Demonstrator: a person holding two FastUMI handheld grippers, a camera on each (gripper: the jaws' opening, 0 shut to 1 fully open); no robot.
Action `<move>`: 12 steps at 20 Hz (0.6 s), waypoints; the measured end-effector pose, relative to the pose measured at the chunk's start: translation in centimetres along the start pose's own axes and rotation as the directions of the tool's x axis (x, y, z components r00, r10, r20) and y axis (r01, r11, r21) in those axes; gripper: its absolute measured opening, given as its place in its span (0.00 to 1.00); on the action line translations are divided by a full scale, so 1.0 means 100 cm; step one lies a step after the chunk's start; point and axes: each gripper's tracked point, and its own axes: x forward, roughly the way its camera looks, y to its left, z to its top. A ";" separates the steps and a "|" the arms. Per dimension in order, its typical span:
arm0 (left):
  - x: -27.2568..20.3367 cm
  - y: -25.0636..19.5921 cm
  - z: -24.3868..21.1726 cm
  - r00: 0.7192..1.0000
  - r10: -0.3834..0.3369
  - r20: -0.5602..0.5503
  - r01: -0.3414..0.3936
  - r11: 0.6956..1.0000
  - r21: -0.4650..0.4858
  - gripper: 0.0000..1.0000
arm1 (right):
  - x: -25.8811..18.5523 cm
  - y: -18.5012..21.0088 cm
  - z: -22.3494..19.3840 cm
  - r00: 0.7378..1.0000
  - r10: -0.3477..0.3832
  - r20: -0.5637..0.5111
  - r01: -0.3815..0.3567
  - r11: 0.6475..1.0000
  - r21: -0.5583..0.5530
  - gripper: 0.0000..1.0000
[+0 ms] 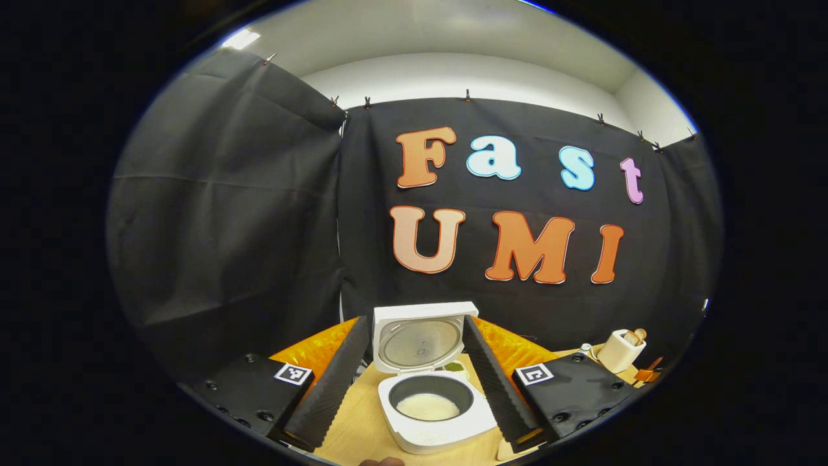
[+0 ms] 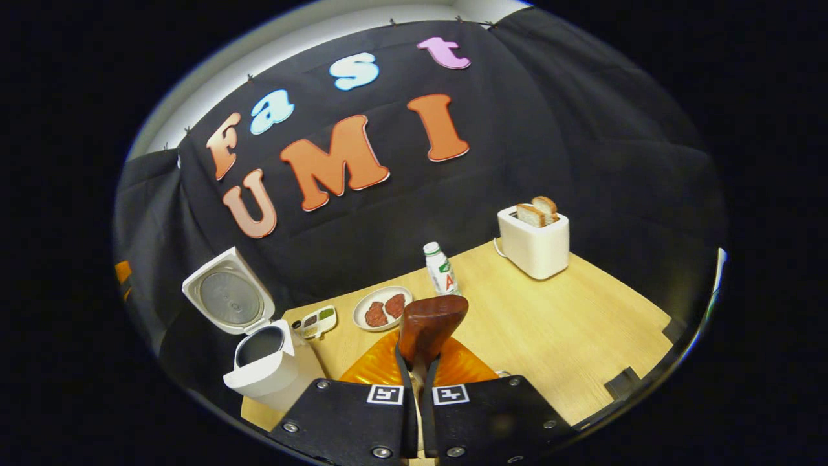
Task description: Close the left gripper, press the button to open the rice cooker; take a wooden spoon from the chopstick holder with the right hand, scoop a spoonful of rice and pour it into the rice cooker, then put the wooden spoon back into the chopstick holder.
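**Spoon's clamped, cooker's open: how that spoon should handle**

The wooden spoon (image 2: pixel 430 323) is pinched between the right gripper (image 2: pixel 418 378)'s fingers, bowl end sticking up and forward over the tabletop (image 2: pixel 569 336). I can't tell if any rice is in the bowl from this side. My guess is it's light and stiff, smooth lacquered wood, so it could twist or slip in the grip if tipped fast. Holding it low on the handle, like now, looks sensible.

The rice cooker (image 1: pixel 435 404) sits at the tabletop's left edge in the right gripper view, lid (image 1: pixel 420 336) standing open, rice (image 1: pixel 427 406) showing in the dark pot. The left gripper (image 1: pixel 414 382) is spread wide, holding nothing, fingers either side of the cooker.

Further out: a plate (image 2: pixel 383 308) near the back edge, a bottle (image 2: pixel 440 269) beside it, and a toaster (image 2: pixel 534 241) toward the far right corner.
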 end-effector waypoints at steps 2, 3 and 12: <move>0.001 0.003 0.001 1.000 -0.004 -0.004 0.004 1.000 0.010 0.99 | 0.001 0.020 -0.010 1.000 0.030 -0.007 -0.030 0.998 -0.053 0.02; 0.001 0.004 0.001 1.000 -0.005 -0.005 0.005 1.000 0.011 0.99 | 0.003 0.029 -0.017 0.999 0.045 -0.010 -0.045 0.996 -0.076 0.02; 0.006 0.017 0.007 1.000 -0.010 -0.007 0.010 1.000 0.015 0.99 | 0.021 0.050 -0.080 1.000 0.014 -0.023 -0.021 0.924 -0.381 0.02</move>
